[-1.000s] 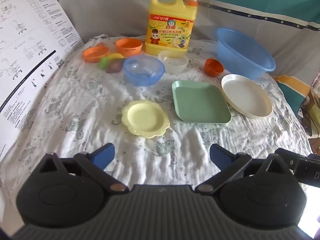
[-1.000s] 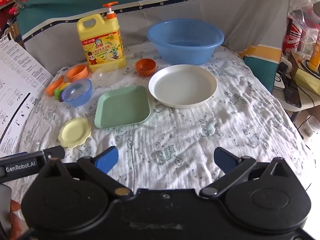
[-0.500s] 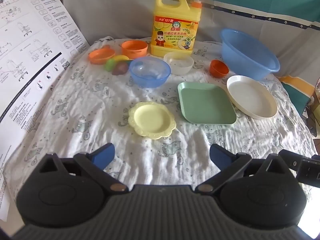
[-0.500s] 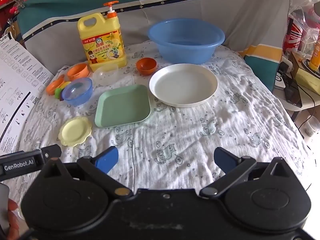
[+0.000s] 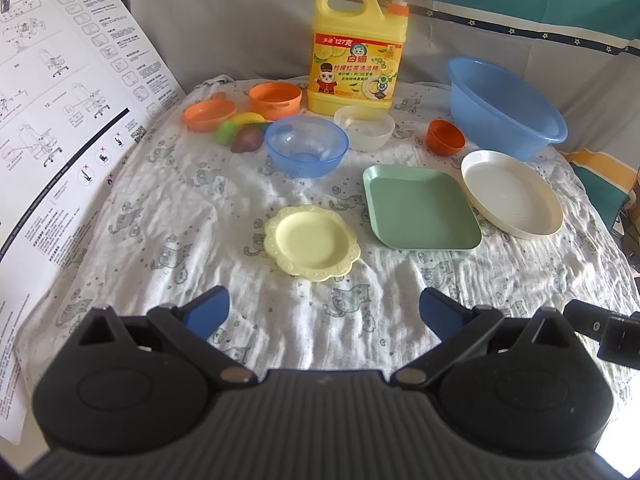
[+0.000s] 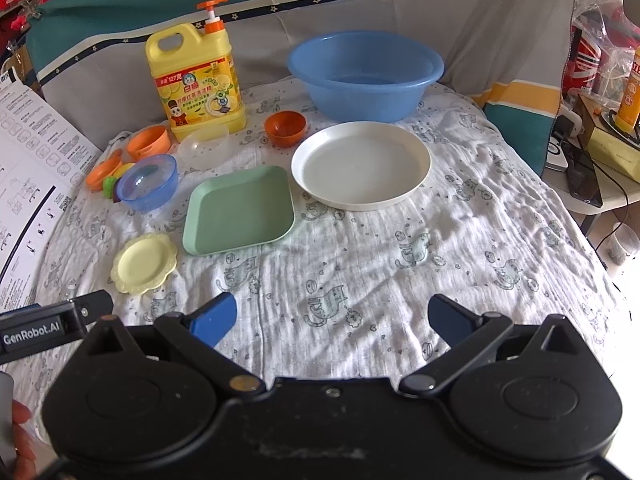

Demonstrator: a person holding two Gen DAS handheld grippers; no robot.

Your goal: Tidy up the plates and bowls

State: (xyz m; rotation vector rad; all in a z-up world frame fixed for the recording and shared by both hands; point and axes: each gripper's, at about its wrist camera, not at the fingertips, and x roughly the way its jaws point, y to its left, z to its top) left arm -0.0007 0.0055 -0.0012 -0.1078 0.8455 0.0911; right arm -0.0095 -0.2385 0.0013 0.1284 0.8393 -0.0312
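While both tools hang over the near edge of the cloth-covered bench (image 6: pixel 460 248), neither touches anything. Left gripper (image 5: pixel 324 312): blue-tipped fingers spread wide, nothing between them. Right gripper (image 6: pixel 332 316): likewise spread wide and empty.

Dishes on the white cat-print cloth:
- Small pale-yellow scalloped plastic plate (image 5: pixel 311 242), nearest the left gripper, toward the near-left part of the bench.
- Square sage-green plastic plate (image 5: pixel 420 212), just beside the yellow one on its right, apart from it.
- Round white plastic plate (image 6: pixel 361 165), right of the green plate; in the left wrist view their rims look nearly touching, contact not certain.
- Translucent blue plastic bowl (image 5: pixel 306 145), behind the yellow plate, upright.
- Clear frosted plastic bowl (image 5: pixel 365 127), just behind and right of the blue bowl.
- Small dark-orange plastic bowl (image 6: pixel 285 128), between the clear bowl and the large blue plastic basin (image 6: pixel 365 73) at the far right corner.
- Two light-orange plastic dishes (image 5: pixel 240 106) at the far left corner, with small toy fruit pieces (image 5: pixel 242 134) just in front of them.

Yellow dish-soap jug with orange pump (image 6: pixel 196 80) stands upright at the far edge. Printed instruction sheet (image 5: pixel 60 128) leans along the left edge.
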